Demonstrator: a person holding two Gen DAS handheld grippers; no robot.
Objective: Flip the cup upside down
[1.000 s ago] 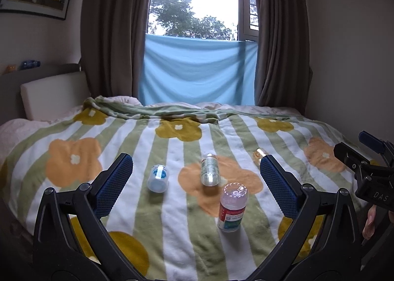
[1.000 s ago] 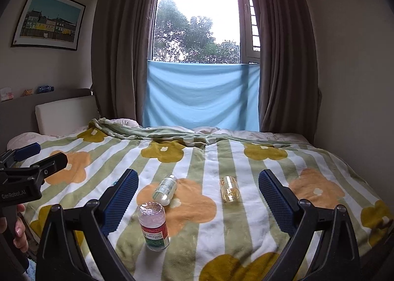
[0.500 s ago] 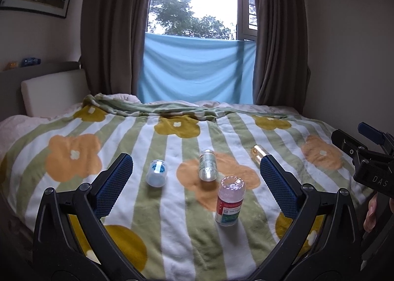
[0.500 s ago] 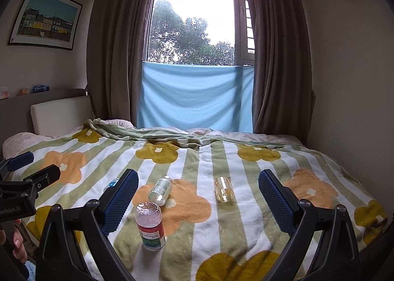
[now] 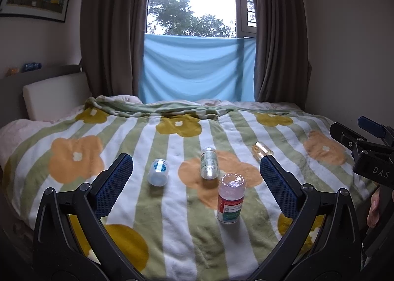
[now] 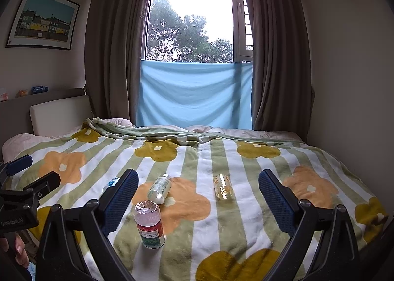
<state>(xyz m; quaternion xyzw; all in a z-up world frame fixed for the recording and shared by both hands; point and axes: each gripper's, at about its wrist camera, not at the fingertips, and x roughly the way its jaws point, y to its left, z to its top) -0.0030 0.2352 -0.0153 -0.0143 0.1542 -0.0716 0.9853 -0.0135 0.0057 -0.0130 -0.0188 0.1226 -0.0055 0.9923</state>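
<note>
Clear plastic cup (image 5: 231, 199) stood upright on the bed (image 5: 172, 219), nearer the right fingertip of the left tongs (image 5: 197, 182); both left and right tongs (image 6: 198, 191) gaped wide, empty.

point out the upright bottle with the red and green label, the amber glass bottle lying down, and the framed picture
upright clear bottle with red and green label (image 6: 149, 224), right wrist view, on its label
amber glass bottle lying down (image 6: 223, 187), right wrist view, mid-body
framed picture (image 6: 44, 20), right wrist view, printed centre
</note>
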